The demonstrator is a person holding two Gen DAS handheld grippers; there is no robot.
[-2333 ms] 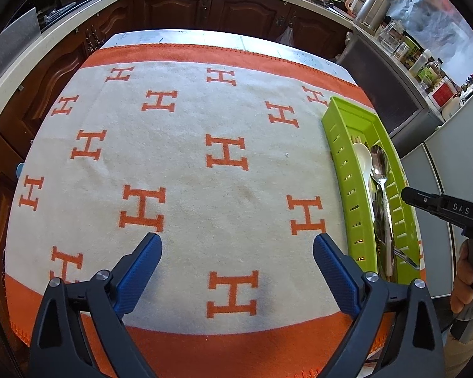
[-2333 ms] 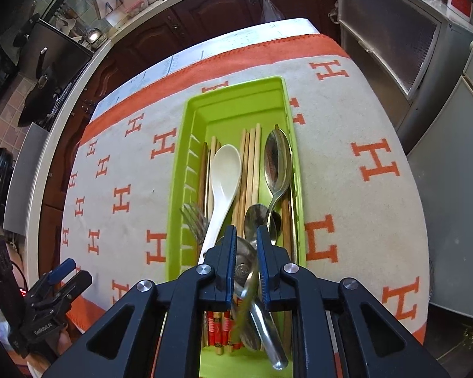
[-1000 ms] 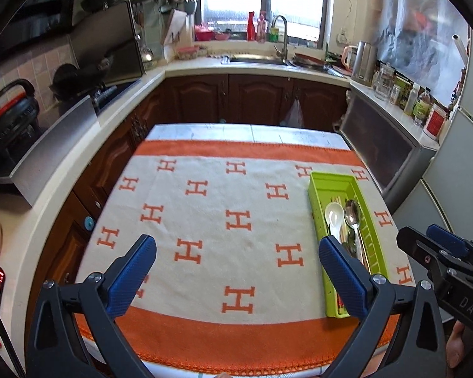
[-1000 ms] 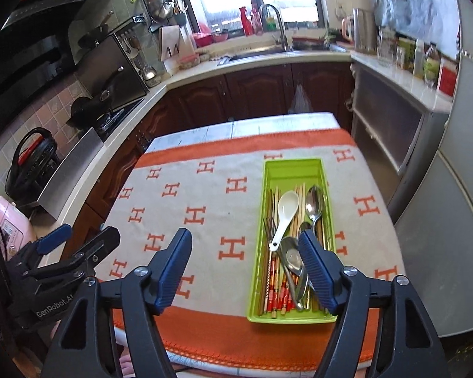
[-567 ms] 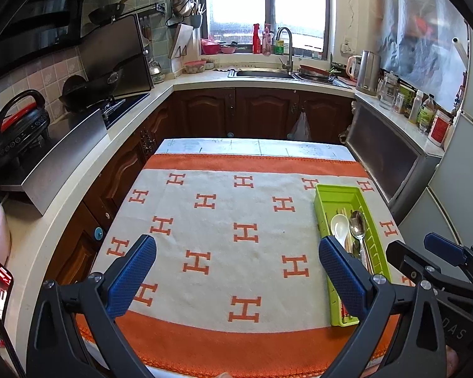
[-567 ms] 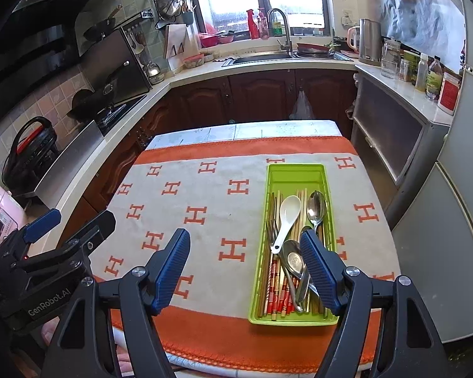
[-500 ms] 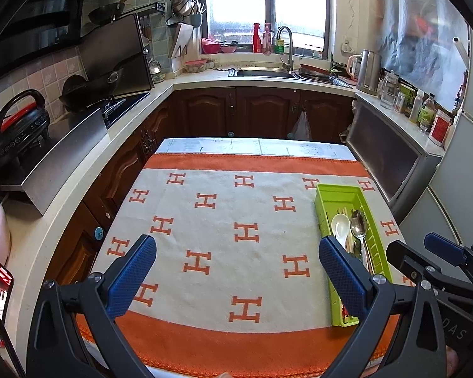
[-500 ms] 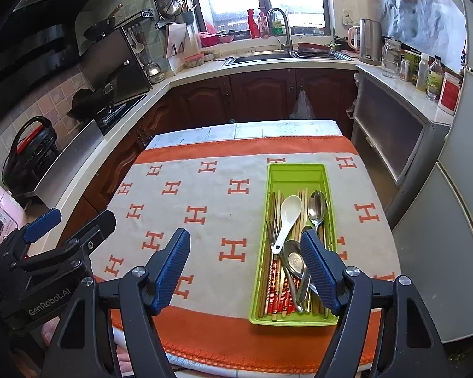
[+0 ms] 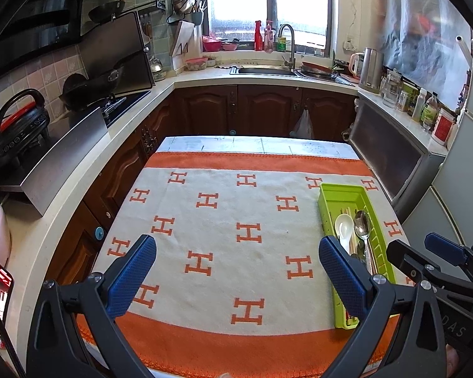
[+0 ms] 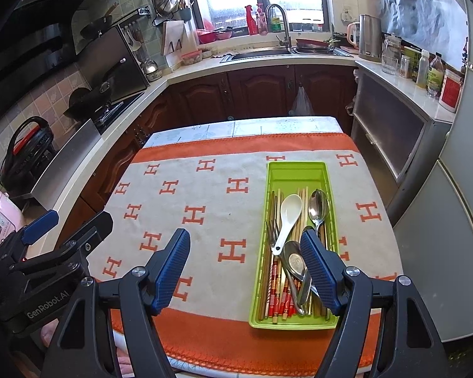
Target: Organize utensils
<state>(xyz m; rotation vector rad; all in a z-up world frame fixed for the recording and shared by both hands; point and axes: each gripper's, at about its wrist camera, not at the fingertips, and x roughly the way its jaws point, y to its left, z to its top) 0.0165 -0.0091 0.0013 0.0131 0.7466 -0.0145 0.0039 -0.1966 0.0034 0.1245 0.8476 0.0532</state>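
Above the cloth (image 9: 224, 220), both claws (image 9: 236, 271) (image 10: 249, 267) wide apart, empty.

Only the green tray (image 10: 294, 323) at the cloth's (image 10: 205, 195) right side blocks passage.

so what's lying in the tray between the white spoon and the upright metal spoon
Pale wooden chopsticks lie lengthwise in the green tray, between the white spoon and the metal spoon. The right wrist view shows this best.
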